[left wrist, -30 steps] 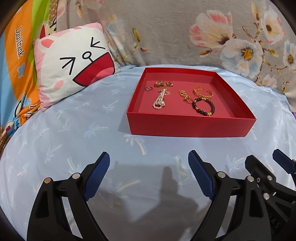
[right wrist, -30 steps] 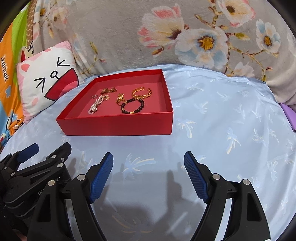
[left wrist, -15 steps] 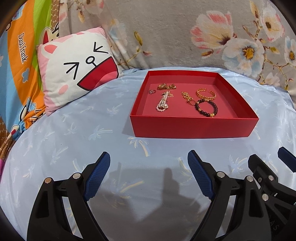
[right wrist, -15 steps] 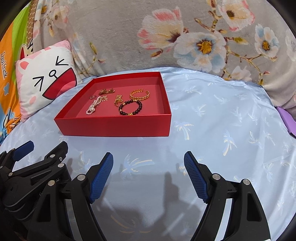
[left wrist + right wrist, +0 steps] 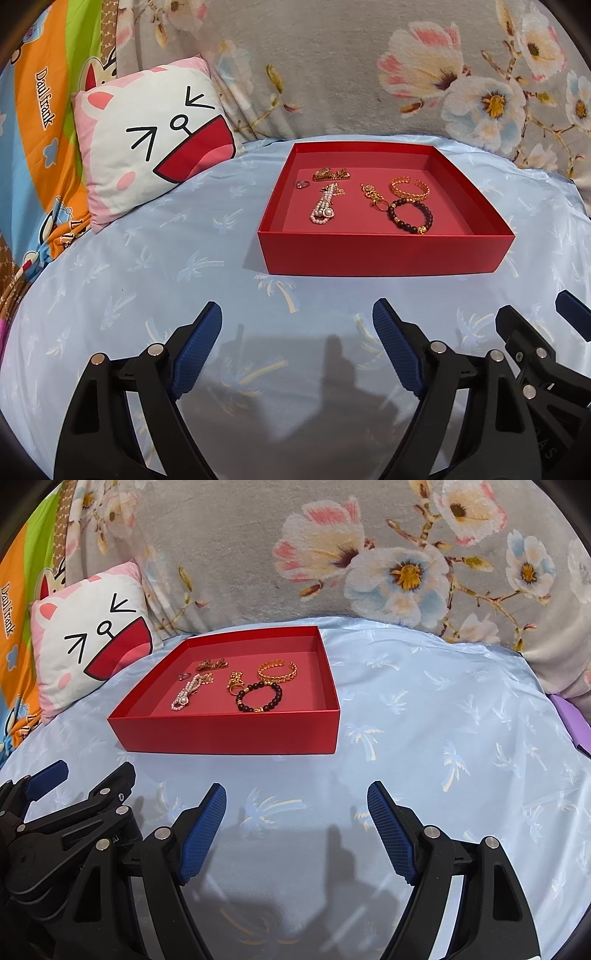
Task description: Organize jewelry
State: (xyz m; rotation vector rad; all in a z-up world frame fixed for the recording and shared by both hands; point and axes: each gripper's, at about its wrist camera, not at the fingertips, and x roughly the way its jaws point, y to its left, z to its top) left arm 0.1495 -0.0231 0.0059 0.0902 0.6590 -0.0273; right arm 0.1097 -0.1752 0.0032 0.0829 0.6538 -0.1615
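A shallow red tray (image 5: 384,254) sits on the pale blue bedsheet (image 5: 147,266), ahead of both grippers. Inside it, the pearl bracelet (image 5: 324,207) lies stretched out, long axis running near-to-far; the black bead bracelet (image 5: 410,215) and gold cuff (image 5: 410,187) lie flat beside it. The left gripper (image 5: 297,345) and right gripper (image 5: 296,825) hover over the sheet with fingers spread wide, holding nothing.

Pale-blue palm-print bedsheet (image 5: 155,280) — red tray (image 5: 384,254) of jewelry at mid-bed, cat-face cushion (image 5: 147,147) at its left edge.
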